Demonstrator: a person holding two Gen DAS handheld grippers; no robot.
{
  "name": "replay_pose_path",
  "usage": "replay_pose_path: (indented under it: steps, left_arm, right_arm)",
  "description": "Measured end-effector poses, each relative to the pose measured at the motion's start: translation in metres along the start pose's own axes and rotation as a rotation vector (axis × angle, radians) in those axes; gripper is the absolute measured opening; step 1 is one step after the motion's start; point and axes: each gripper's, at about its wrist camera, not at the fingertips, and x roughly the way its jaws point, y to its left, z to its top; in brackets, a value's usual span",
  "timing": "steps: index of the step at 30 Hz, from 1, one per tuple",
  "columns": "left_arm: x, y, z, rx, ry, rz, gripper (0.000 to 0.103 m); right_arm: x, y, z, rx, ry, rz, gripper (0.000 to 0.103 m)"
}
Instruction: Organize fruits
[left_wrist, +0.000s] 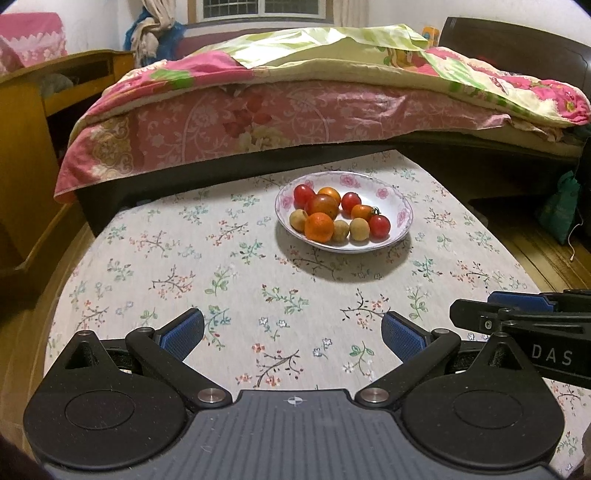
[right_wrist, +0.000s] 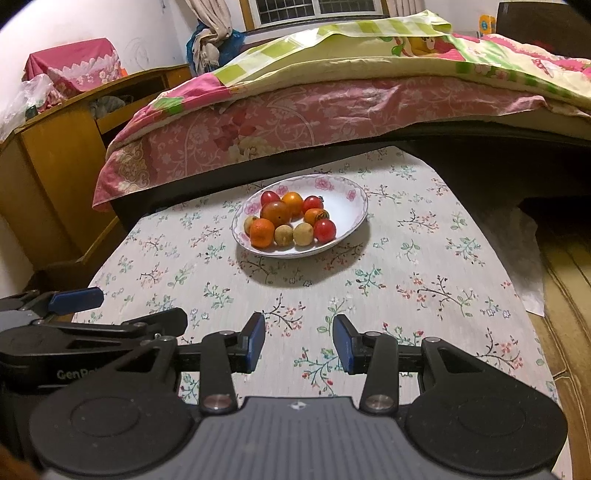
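Sitting toward the far side of the floral-clothed bench (left_wrist: 236, 266): a white flower-rimmed ceramic bowl (left_wrist: 400, 216) heaped with red cherry tomatoes (left_wrist: 379, 225), small oranges (left_wrist: 319, 226) and tan longans (left_wrist: 359, 229). Hovering near the bench's front edge, well apart from the bowl: left tool (left_wrist: 292, 336) spread wide, empty; right tool (right_wrist: 299, 341) partly open, gripping nothing.

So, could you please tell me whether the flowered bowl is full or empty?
Partly full: the bowl holds a pile of small fruits, with bare white beside them.
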Motion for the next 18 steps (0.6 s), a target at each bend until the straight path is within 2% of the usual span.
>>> replay_pose_path:
  steps: [18]
  left_arm:
    - [-0.01, 0.0, -0.014, 0.001, 0.012, 0.015, 0.103]
  right_arm:
    - [-0.008, 0.008, -0.018, -0.011, 0.033, -0.012, 0.04]
